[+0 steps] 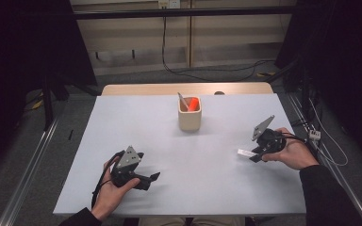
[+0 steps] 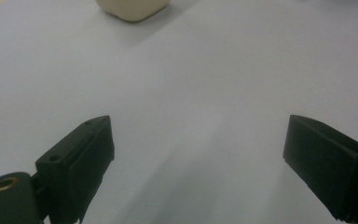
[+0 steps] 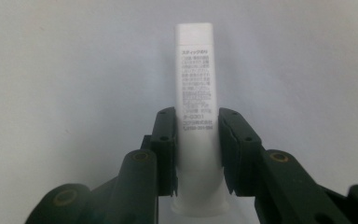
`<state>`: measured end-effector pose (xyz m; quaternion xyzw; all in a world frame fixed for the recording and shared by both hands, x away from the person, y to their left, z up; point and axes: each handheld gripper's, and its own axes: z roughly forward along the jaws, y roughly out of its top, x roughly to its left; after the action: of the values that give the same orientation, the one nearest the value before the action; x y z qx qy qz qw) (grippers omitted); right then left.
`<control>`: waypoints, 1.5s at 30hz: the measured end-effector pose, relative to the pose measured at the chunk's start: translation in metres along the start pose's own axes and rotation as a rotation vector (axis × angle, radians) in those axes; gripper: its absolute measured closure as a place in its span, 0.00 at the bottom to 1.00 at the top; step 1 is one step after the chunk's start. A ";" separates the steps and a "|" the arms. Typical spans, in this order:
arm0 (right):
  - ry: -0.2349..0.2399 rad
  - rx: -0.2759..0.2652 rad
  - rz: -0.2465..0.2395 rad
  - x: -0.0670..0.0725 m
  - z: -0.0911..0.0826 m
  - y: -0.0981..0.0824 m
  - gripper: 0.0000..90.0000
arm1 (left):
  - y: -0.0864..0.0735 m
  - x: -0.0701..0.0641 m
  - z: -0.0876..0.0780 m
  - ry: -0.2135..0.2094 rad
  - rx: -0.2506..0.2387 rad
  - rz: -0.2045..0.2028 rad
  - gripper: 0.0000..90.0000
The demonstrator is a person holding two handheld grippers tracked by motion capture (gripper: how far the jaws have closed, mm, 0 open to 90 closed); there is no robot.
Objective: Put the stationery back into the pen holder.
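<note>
A: Right gripper [image 3: 196, 154]?
B: Jaws clamped on white glue stick [image 3: 196, 102], low over worktop [image 1: 136, 136], right side.
A: Left gripper [image 2: 196, 158]?
B: Jaws wide, nothing between. Beige cup [image 1: 189, 120] farther back.

The left hand [image 1: 115, 186] rests low on the near left side and holds the left gripper [image 1: 153, 178], which points to the right. Its two black jaws stand far apart with nothing between them. The right hand [image 1: 294, 153] sits on the right side and holds the right gripper [image 1: 252, 154], which points left. Its jaws squeeze a white stick [image 3: 196, 107] from both sides.
</note>
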<state>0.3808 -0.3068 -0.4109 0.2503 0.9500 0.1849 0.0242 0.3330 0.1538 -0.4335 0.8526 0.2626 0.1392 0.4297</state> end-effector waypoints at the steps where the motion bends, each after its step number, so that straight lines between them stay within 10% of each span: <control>1: 0.004 -0.011 0.000 0.001 0.001 0.001 0.77 | 0.001 -0.002 0.001 -0.002 -0.004 -0.001 0.09; 16: 0.079 -0.064 0.025 0.036 0.017 0.031 0.77 | 0.030 -0.029 0.025 -0.001 -0.031 0.239 0.09; 30: 0.146 -0.142 -0.051 0.063 0.021 0.080 0.77 | 0.054 -0.068 0.065 -0.017 -0.022 0.558 0.16; 33: 0.152 -0.152 -0.060 0.066 0.022 0.088 0.77 | 0.052 -0.072 0.066 0.028 -0.003 0.639 0.18; 38: 0.168 -0.160 -0.055 0.070 0.026 0.101 0.77 | 0.050 -0.075 0.068 0.059 0.015 0.656 0.20; 45: 0.191 -0.142 -0.049 0.075 0.033 0.118 0.77 | 0.047 -0.085 0.068 0.170 0.042 0.832 0.32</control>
<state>0.3745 -0.1638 -0.3947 0.2058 0.9384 0.2739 -0.0440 0.3103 0.0372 -0.4370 0.8800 -0.0669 0.3650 0.2963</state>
